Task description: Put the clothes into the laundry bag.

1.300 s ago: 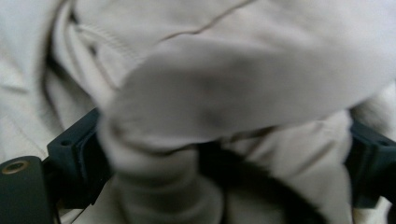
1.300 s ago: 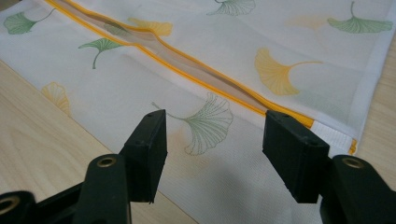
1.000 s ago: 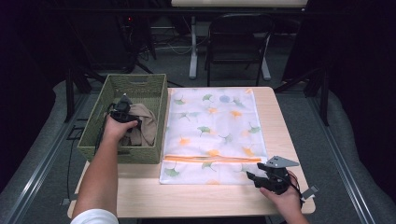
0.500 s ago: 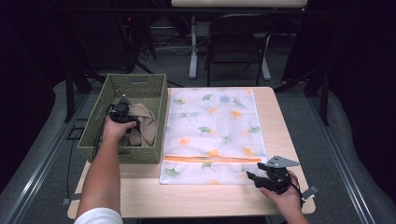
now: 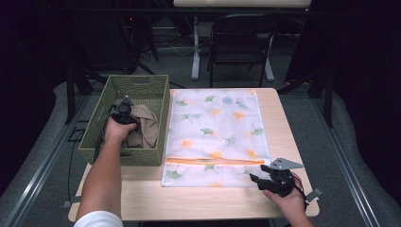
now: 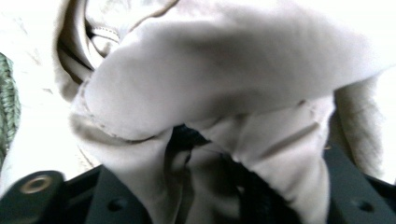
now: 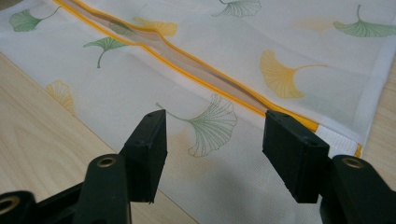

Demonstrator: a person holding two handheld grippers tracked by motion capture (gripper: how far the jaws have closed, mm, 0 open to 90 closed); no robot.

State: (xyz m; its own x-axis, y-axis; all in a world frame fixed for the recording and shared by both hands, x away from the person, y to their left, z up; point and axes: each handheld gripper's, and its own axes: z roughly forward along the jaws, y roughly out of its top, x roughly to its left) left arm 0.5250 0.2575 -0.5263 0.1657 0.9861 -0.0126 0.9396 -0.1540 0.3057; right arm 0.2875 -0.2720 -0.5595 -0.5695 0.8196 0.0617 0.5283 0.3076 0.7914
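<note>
Beige cloth (image 6: 224, 84) bunched between closing left hand-held gripper (image 5: 124, 111) jaws, inside basket (image 5: 142, 85).

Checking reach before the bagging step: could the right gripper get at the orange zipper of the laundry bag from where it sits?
Probably yes. The right gripper sits open over the near edge of the laundry bag, and the orange zipper runs just beyond its jaws with nothing lying between. The left gripper is away in the green basket.

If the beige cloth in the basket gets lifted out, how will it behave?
The beige cloth lies in soft folds, so it will probably droop and hang rather than keep its shape. It looks thin, likely light. The left gripper has just been closing with folds between its jaws, so bunched fabric may slip free.
</note>
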